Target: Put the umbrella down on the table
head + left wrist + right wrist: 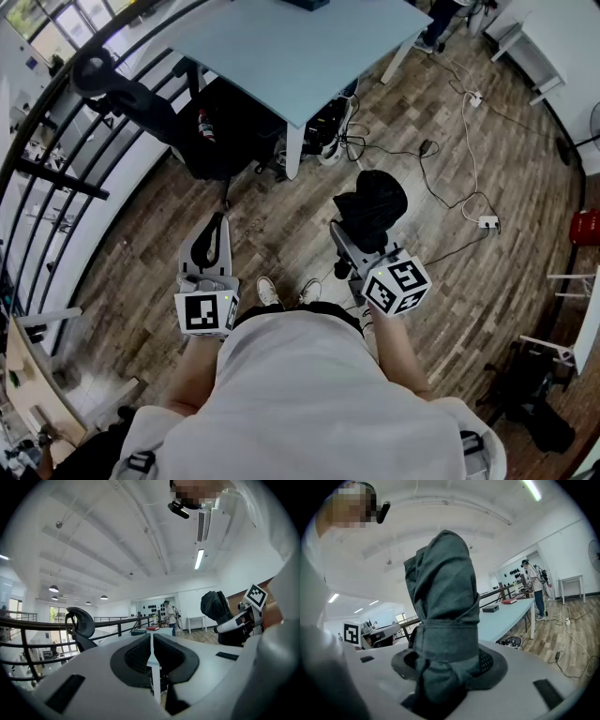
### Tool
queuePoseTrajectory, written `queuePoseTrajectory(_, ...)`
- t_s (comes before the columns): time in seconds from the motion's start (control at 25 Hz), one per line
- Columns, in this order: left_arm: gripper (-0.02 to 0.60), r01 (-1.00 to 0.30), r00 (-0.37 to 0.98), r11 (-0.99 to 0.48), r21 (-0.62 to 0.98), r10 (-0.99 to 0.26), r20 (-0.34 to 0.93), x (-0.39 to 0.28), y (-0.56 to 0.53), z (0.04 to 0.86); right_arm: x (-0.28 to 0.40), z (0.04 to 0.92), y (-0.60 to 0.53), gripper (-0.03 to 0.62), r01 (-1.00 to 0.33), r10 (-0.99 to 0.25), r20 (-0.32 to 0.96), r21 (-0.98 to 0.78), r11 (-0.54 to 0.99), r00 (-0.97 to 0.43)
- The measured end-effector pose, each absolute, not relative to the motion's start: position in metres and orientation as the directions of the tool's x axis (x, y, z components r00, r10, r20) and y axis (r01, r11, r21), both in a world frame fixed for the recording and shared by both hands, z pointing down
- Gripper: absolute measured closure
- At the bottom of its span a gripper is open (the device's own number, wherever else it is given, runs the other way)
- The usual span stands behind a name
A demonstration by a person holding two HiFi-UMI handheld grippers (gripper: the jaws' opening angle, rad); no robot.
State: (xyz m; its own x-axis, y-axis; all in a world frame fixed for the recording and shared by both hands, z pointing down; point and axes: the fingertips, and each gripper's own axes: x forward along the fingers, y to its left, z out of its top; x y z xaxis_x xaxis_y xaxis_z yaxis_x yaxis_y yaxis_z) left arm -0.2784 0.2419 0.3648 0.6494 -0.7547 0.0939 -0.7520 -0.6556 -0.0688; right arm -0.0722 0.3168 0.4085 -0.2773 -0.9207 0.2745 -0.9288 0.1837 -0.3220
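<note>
A folded dark umbrella (372, 208) stands up out of my right gripper (353, 246), whose jaws are shut on its lower part. In the right gripper view the umbrella (443, 616) fills the middle, strapped round, with the pads (490, 660) pressing on both sides. My left gripper (211, 246) is held beside it at the left, jaws together with nothing between them (152, 658). The pale blue table (291, 52) stands ahead, beyond both grippers. From the left gripper view the umbrella (215, 606) shows at the right.
A black office chair (141, 98) stands left of the table by a black railing (56, 159). Cables and a power strip (487, 222) lie on the wooden floor at the right. A person (536, 590) stands at the table's far end. White tables (548, 47) stand at the far right.
</note>
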Motion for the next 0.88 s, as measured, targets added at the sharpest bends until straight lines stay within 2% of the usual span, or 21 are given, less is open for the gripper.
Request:
queuePoseTrajectory(0.16, 0.543, -0.751, 0.650, -0.658, -0.065, -0.753, 0.103, -0.273, 0.240, 0.369, -0.066, 0.409, 0.314, 0.367, -0.926, -0.921, 0.269, -0.327, 0.189, -0.283)
queuePoseTrajectory(0.36, 0.543, -0.763, 0.634, -0.642, -0.077, -0.766, 0.105, -0.262, 0.241, 0.367, -0.048, 0.397, 0.323, 0.367, -0.900, -0.929, 0.202, -0.378, 0.218, -0.310)
queuePoseTrajectory(0.88, 0.543, -0.782, 0.606, -0.620, -0.064, -0.781, 0.152, -0.223, 0.249, 0.390, 0.014, 0.414, 0.335, 0.365, -0.913, -0.909, 0.262, -0.339, 0.229, -0.325)
